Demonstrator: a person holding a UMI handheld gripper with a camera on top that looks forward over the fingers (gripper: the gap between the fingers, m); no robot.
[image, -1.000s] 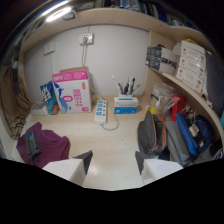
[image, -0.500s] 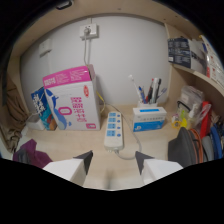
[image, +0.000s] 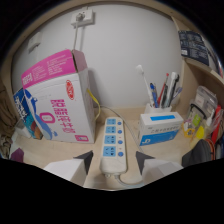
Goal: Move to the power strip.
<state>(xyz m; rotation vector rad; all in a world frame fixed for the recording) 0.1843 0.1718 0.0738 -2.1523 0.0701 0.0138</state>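
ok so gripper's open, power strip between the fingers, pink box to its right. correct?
Not quite. The pink box stands left of the power strip, not right; the gripper view shows it. The gripper is open with the strip's near end between the fingers.

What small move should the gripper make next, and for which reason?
Probably a short move straight forward and slightly down. The power strip already lies centred between the open gripper fingers, its near end level with the tips, so no sideways correction seems needed. The pink carton and blue-and-white box flank it, so keep straight.
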